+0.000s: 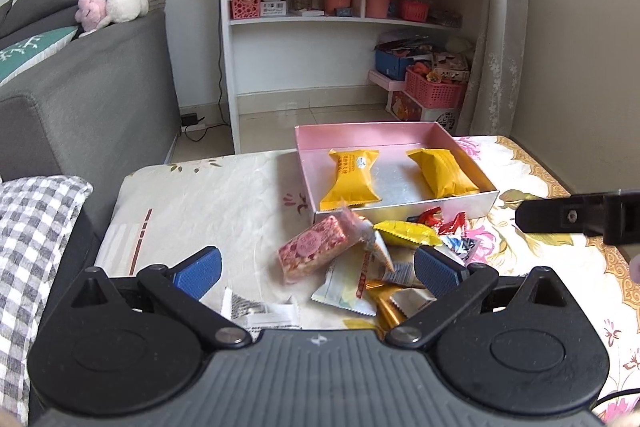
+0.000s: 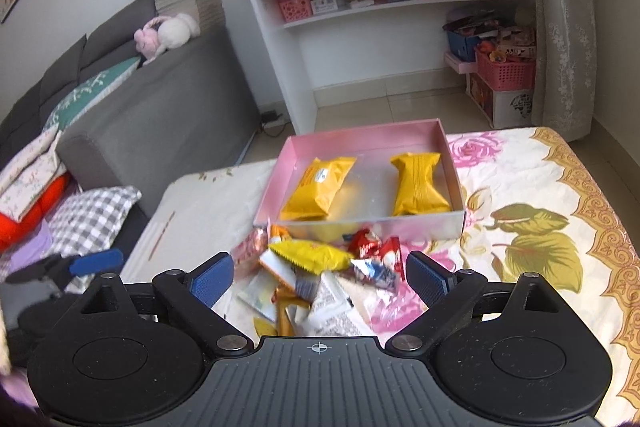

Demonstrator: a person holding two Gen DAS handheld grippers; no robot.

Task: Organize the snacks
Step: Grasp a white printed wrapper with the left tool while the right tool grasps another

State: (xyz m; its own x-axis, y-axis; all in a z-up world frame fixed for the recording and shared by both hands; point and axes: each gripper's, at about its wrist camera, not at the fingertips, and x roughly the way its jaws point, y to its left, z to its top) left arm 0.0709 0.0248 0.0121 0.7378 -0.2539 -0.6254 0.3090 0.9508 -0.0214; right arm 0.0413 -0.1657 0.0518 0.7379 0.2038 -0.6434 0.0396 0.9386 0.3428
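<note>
Two yellow snack packets [image 1: 350, 179] are already lying in the pink box [image 1: 308, 143] at frame centre, while the left gripper [image 1: 318, 267] and right gripper [image 2: 319, 277], both spread open and empty, are hovering over the unsorted snack pile [image 2: 320, 279] just below it.

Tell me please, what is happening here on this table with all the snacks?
A person holds a gripper in each hand and is sorting snacks into a pink box. Two yellow packets already lie inside it. A pile of mixed wrapped snacks sits on the flowered cloth in front of the box. The left gripper and right gripper are both open over the pile, holding nothing.
</note>
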